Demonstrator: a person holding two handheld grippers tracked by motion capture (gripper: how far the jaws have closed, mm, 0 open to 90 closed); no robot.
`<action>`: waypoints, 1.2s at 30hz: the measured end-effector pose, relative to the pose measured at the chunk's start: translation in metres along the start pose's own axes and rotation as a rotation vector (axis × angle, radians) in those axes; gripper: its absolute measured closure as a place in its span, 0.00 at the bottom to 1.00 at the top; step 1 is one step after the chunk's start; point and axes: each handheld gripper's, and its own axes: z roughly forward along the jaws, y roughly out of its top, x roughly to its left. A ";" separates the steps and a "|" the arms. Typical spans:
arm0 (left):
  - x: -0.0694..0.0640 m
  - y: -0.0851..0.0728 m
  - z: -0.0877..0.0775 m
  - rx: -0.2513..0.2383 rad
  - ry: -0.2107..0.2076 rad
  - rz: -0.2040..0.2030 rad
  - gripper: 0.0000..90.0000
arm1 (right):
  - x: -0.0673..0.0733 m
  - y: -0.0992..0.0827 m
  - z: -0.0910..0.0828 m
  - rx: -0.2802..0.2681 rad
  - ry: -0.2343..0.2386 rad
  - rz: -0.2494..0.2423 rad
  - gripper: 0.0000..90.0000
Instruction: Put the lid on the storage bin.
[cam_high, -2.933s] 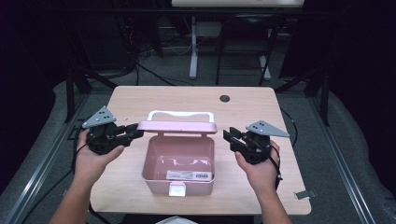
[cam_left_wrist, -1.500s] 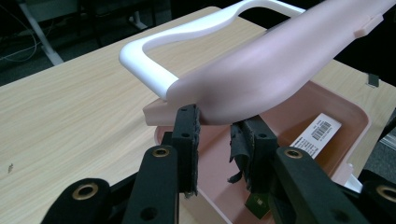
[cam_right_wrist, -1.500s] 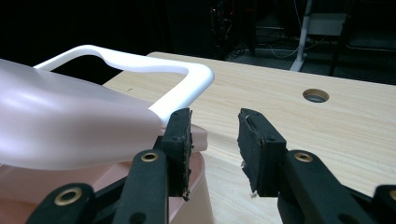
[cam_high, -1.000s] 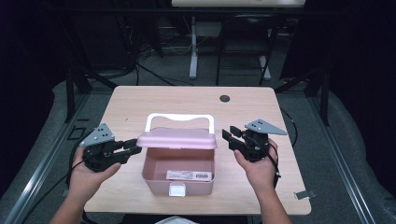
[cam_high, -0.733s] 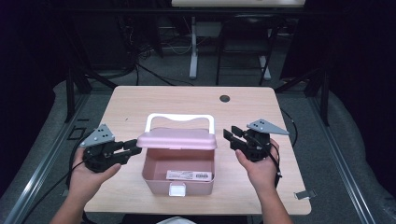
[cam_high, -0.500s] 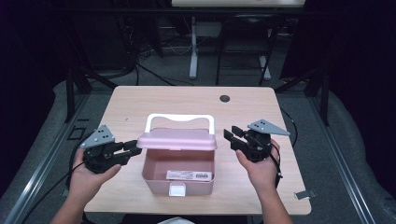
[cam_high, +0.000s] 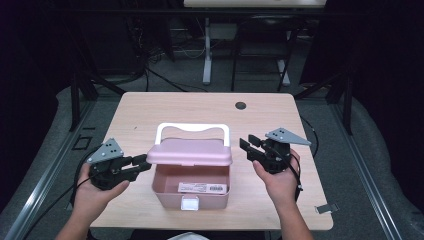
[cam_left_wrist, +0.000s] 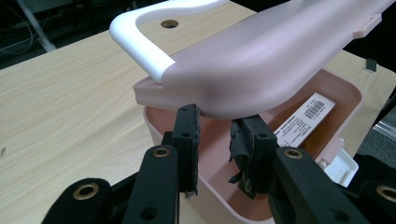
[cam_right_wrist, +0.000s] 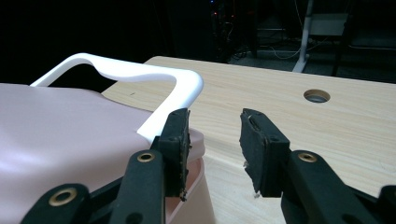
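A pink box (cam_high: 167, 196) stands near the front of the wooden table (cam_high: 150, 110), a barcode label (cam_high: 202, 188) on its floor. Its pink lid (cam_high: 190, 151) with a white handle (cam_high: 192, 128) hangs half lowered, tilted over the box. My left gripper (cam_high: 142, 162) is at the lid's left front corner. In the left gripper view the lid (cam_left_wrist: 261, 60) lies across the tips of my left gripper (cam_left_wrist: 215, 130), whose jaws stand apart and pinch nothing. My right gripper (cam_high: 248, 147) is open just right of the lid. In the right gripper view its (cam_right_wrist: 212, 140) left jaw is beside the lid (cam_right_wrist: 60, 130).
A round cable hole (cam_high: 240, 106) sits in the table's far right part. A white latch (cam_high: 190, 202) hangs on the box's front wall. Bare tabletop lies behind the box and on both sides. Dark floor, rails and a desk leg (cam_high: 206, 50) surround the table.
The lid stood upright at first and has swung down to a half-lowered tilt. My left gripper has dropped toward the table's front left. Over the last second nothing has visibly moved.
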 end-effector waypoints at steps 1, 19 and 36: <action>0.000 0.000 0.000 0.000 -0.001 -0.001 0.79 | 0.000 0.000 0.000 0.000 -0.001 0.000 0.69; -0.005 -0.015 0.001 0.018 -0.017 -0.007 0.79 | 0.000 -0.001 0.004 0.013 -0.008 -0.004 0.67; -0.011 -0.032 0.006 0.044 -0.040 0.000 0.80 | -0.005 -0.005 0.013 0.050 -0.028 -0.033 0.57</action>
